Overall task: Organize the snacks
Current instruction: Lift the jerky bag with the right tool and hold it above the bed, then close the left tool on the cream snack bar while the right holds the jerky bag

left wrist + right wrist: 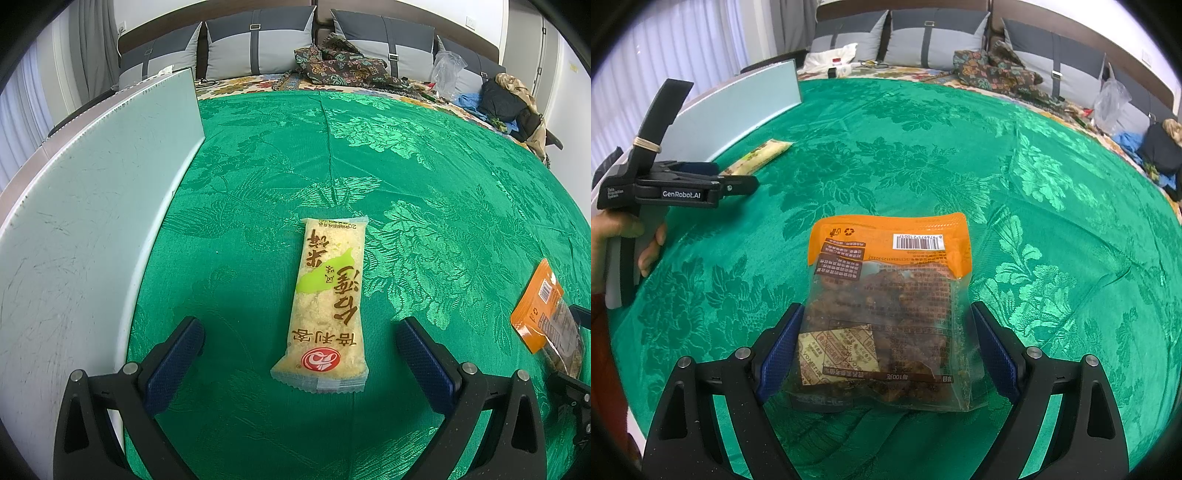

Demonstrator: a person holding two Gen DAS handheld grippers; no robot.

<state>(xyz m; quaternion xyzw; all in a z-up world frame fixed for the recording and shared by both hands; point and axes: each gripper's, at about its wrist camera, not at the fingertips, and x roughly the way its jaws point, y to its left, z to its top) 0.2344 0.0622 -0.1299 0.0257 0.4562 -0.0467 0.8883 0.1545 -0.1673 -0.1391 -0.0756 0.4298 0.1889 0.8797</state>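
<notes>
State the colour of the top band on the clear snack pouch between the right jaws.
Orange, clearest in the right wrist view: clear snack pouch.

The orange snack bag (550, 317) runs off the left wrist view's right edge, its lower end hidden.

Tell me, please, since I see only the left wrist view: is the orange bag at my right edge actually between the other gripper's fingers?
Observer: Yes. The orange bag lies between the fingers of the right gripper, with a blue pad close against each side. I cannot tell whether they squeeze it.
Operator: What is inside its clear part?
Observer: Brown chunky pieces, plus a beige printed sachet in the near corner.
Operator: And how does my gripper look from there?
Observer: The left gripper is side-on over the green cloth, held by a hand. The yellow packet lies beyond its tips.
</notes>
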